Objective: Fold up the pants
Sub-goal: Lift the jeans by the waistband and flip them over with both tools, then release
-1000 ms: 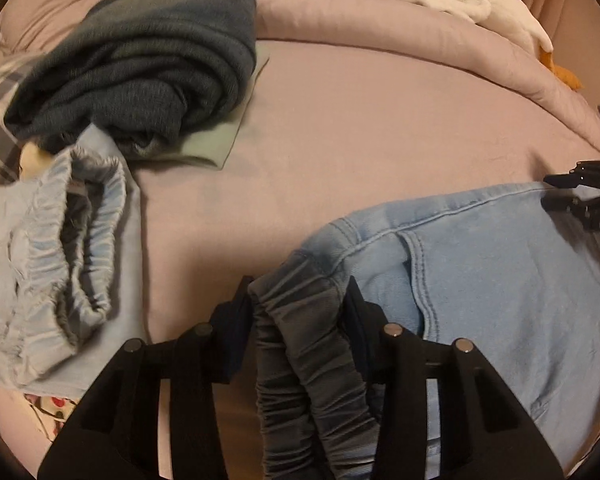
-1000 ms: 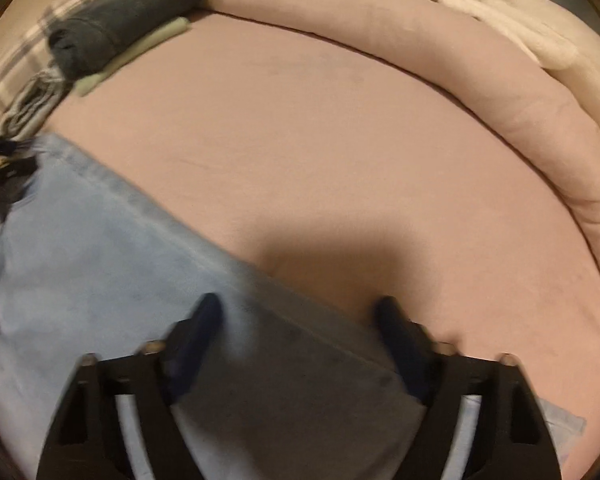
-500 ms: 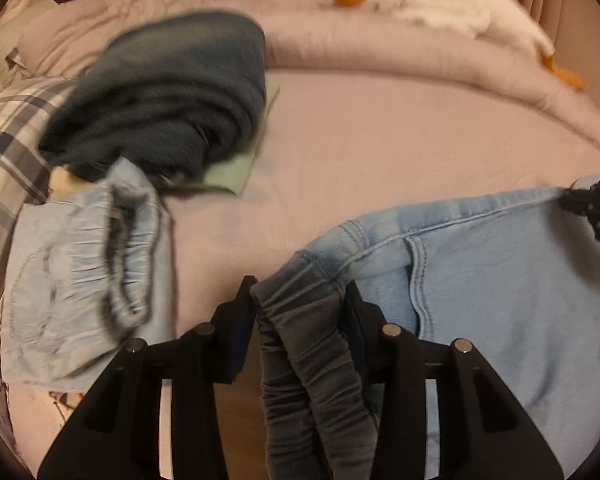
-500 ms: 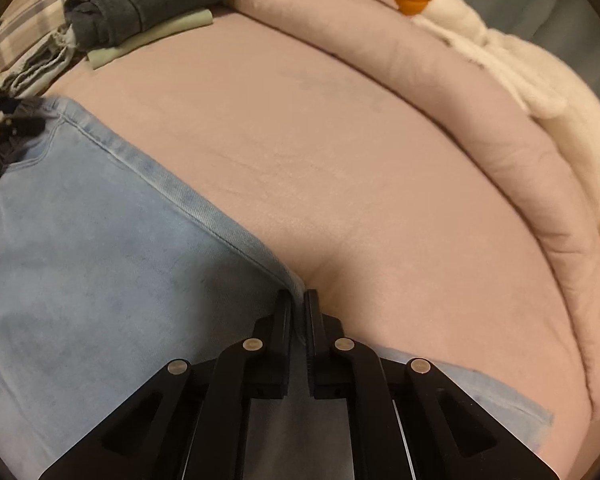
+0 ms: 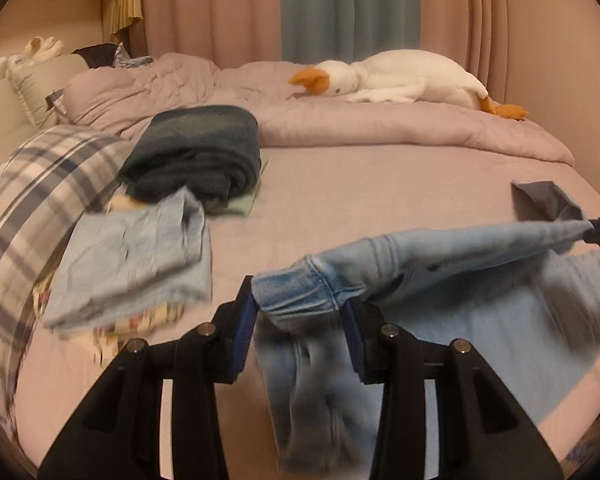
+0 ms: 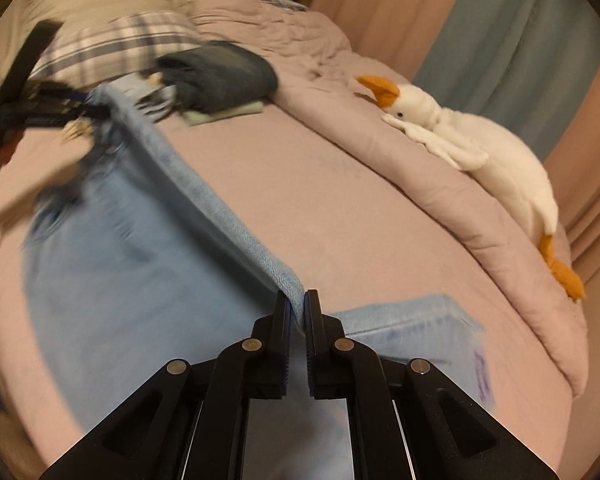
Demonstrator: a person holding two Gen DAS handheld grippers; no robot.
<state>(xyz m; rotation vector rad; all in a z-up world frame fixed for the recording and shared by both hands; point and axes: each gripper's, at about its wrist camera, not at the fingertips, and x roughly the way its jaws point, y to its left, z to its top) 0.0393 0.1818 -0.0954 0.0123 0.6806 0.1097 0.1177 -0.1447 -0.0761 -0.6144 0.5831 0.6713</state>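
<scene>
1. The bed (image 5: 380, 184) fills both views; its pink sheet lies bare across the middle. In the left wrist view a rolled pink duvet (image 5: 380, 128) bounds it at the top; in the right wrist view the same duvet runs down the right side.
2. Curtains (image 5: 320, 8) close off the top of the left wrist view.
3. A white stuffed goose (image 6: 480, 148) lies along the duvet, well apart from the grippers.
4. The light blue jeans (image 6: 148, 264) are stretched between the two grippers and hang onto the sheet in the lower left of the right wrist view.
5. A plaid pillow (image 5: 40, 200) sits at the left edge of the left wrist view.
6. Beside it is a stack of folded clothes: a dark blue garment (image 5: 196, 152) at upper left and a pale blue one (image 5: 136, 256) just below it.
7. The left gripper (image 5: 298, 316), bottom centre, is clamped on the bunched waistband, fingers held apart by the thick cloth.
8. The right gripper (image 6: 296, 308), bottom centre, is pinched tight on a thin edge of the jeans.
9. The hanging denim is motion-blurred. Part of it is cut off by the lower frame and hidden behind the fingers. Whether it touches the sheet everywhere I cannot tell.
</scene>
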